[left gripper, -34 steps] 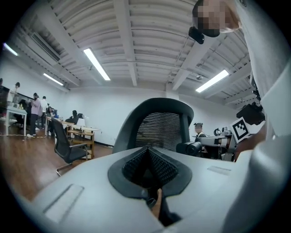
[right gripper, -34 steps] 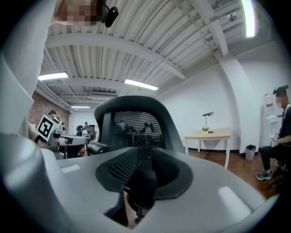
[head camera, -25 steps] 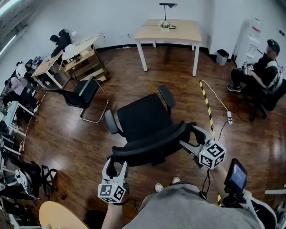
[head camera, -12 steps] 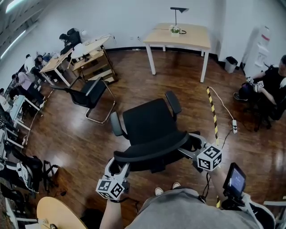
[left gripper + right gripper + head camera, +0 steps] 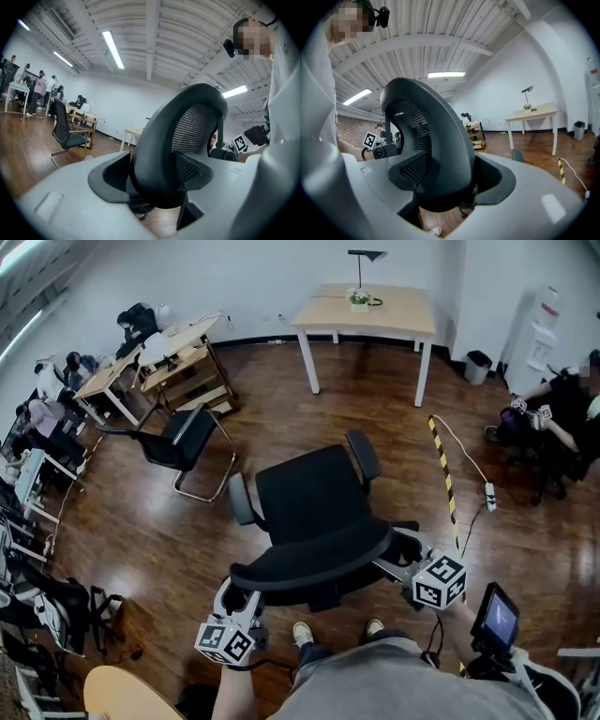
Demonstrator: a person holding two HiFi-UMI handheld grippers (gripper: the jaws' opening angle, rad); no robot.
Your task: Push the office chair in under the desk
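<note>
The black office chair stands on the wood floor with its seat facing the far light-wood desk. Its curved mesh backrest is nearest me. My left gripper is clamped over the backrest's left end, and in the left gripper view the backrest fills the gap of the left gripper. My right gripper sits over the right end. Its jaws are closing, and in the right gripper view the backrest rim lies between them, against the pads of the right gripper.
A second black chair stands to the left. A yellow-black floor strip and a power strip lie to the right. A person sits far right. Cluttered desks line the left wall; a bin stands beside the desk.
Both grippers have stayed on the backrest while the view swayed. The person's shoes below the chair have shifted, one stepping left. The chair keeps about the same place on the floor.
</note>
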